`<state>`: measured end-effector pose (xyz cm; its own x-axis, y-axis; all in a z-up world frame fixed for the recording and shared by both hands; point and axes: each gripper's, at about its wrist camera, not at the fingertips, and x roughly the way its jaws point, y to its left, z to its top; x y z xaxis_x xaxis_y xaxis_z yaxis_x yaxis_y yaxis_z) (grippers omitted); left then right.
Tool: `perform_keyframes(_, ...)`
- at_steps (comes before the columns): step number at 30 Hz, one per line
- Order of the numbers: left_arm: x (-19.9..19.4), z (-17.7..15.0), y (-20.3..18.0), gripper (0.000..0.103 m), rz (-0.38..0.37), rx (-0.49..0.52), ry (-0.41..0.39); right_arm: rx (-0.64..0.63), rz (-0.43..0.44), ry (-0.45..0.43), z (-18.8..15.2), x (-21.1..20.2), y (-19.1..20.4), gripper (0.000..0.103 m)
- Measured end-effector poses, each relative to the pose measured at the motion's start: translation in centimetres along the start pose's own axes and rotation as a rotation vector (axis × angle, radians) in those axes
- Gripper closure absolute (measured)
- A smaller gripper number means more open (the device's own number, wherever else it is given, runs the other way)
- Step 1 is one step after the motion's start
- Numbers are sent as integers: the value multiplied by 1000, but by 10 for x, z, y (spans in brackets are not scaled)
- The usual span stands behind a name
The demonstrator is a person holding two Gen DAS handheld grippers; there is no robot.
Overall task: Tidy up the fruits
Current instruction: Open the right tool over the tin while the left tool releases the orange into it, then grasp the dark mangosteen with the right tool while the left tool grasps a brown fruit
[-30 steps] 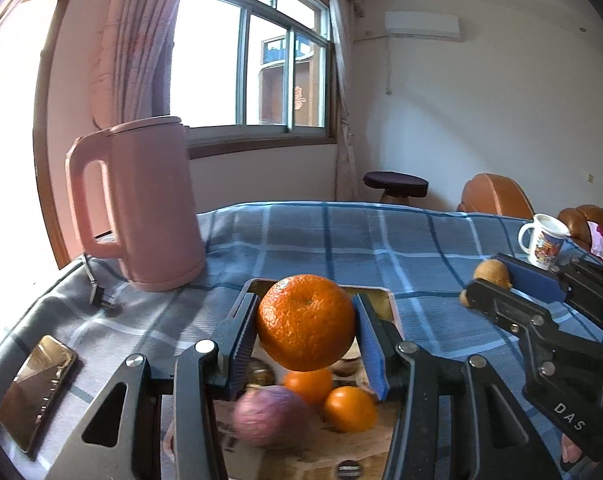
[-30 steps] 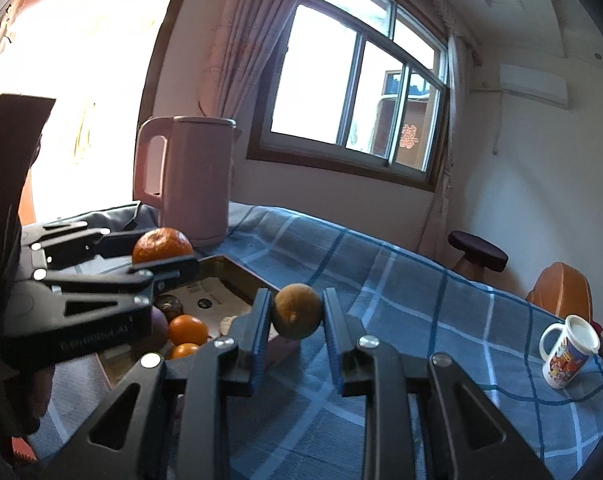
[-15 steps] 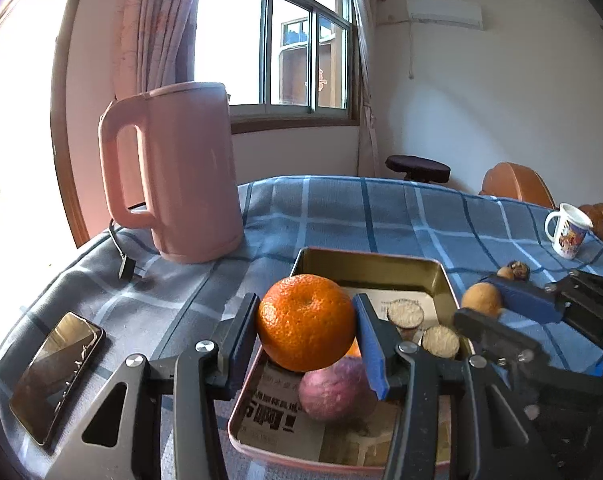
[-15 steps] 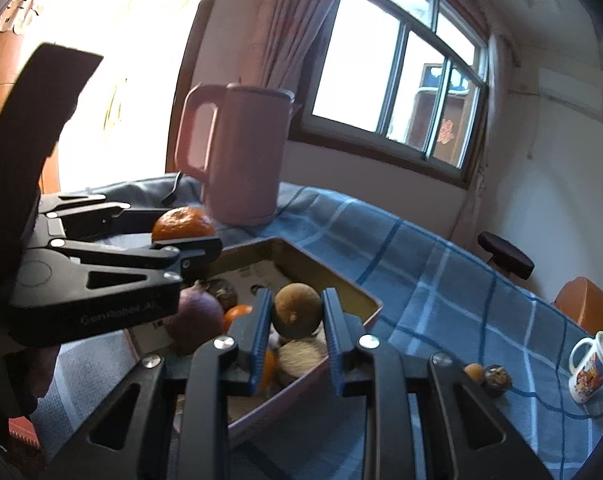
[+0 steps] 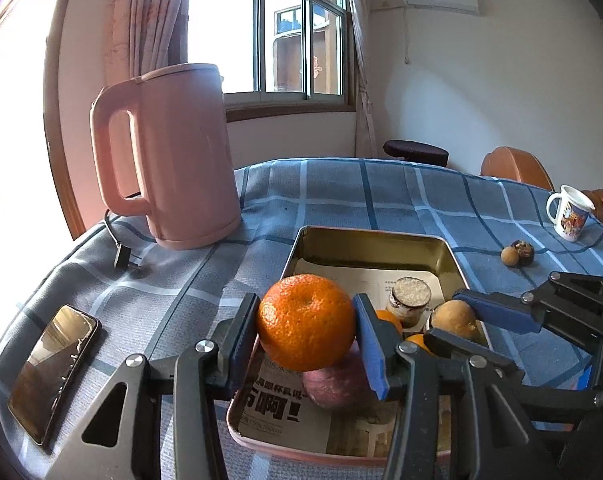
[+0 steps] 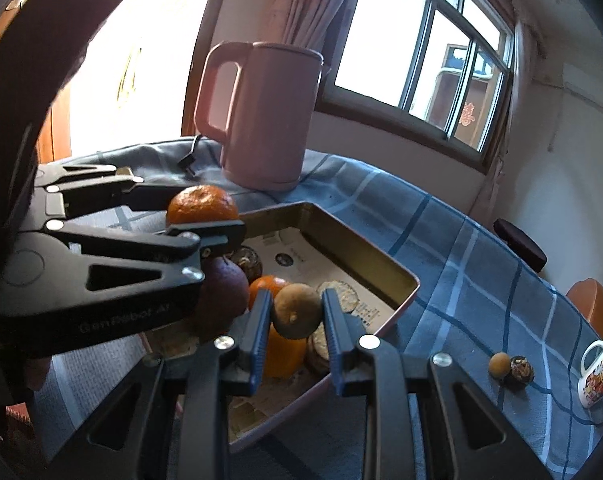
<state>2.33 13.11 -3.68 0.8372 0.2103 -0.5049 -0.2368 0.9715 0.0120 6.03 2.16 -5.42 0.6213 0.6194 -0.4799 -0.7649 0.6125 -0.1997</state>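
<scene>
1. Orange (image 5: 306, 322): round, bright, dimpled peel, stem dimple facing up and toward the camera; no clear long axis. Clamped in the left gripper (image 5: 305, 334), jaws pressing both its sides, above the near left part of the tray (image 5: 375, 238).
2. Brown fruit (image 6: 296, 311): small, dull tan-brown, roundish, dark stem spot low on its front. Pinched in the right gripper (image 6: 296, 320), jaws narrow, over the tray's near side.
3. Tray: metal, rectangular, paper-lined, on the blue checked bench (image 5: 381, 184), long axis running away from the left camera.
4. In tray: purple fruit (image 5: 333, 380), small oranges, cut round pieces.
5. Pink kettle (image 5: 169, 156) upright behind the tray; phone (image 5: 53, 372) flat, left; mug (image 5: 569, 212) far right.
</scene>
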Motion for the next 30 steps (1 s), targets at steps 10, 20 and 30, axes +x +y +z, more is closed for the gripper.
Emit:
perform_keyframes(10, 1, 0, -2, 53, 8, 13, 3, -6, 26, 15, -1, 2, 1, 65)
perform_keyframes(20, -11, 3, -4, 35, 26, 25, -31, 8, 19, -20, -2, -6, -1, 41)
perform_keyframes(30, -16, 13, -14, 35, 3, 24, -44, 49, -48, -38, -8, -29, -35, 31)
